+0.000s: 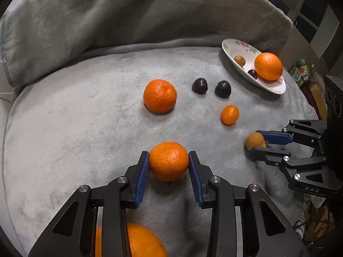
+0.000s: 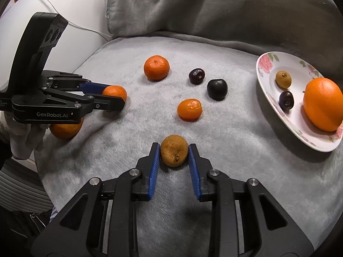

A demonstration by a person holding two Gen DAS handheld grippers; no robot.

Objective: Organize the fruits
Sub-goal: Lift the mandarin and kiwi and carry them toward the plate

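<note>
On my left wrist view, the left gripper [image 1: 169, 160] has its blue pads on either side of a mandarin [image 1: 169, 161] at lower centre of the frame, both pads touching its skin, so I read it as pinched. Below it, at the bottom edge, a large orange [image 1: 141, 244] sits partly hidden behind the left finger linkage and cut off by the frame.

On my right wrist view, the right gripper [image 2: 174, 153] pinches a brown longan [image 2: 174, 153] just below centre, the pads pressed against its two sides. The fruit sits at the fingertips, not deep between the fingers.

Loose on the grey blanket [image 2: 225, 171] above the longan lie a small kumquat [image 2: 189, 109], two dark plums [image 2: 196, 76] [image 2: 217, 89] side by side, and another mandarin [image 2: 156, 67] further left. At the right edge a floral plate [image 2: 265, 64] holds an orange [image 2: 323, 103], a second longan [image 2: 283, 79] and a dark plum [image 2: 286, 99]; the plate's far right rim is cut off by the fisheye border.

I cannot tell whether either held fruit is lifted clear of the blanket or resting on it.
</note>
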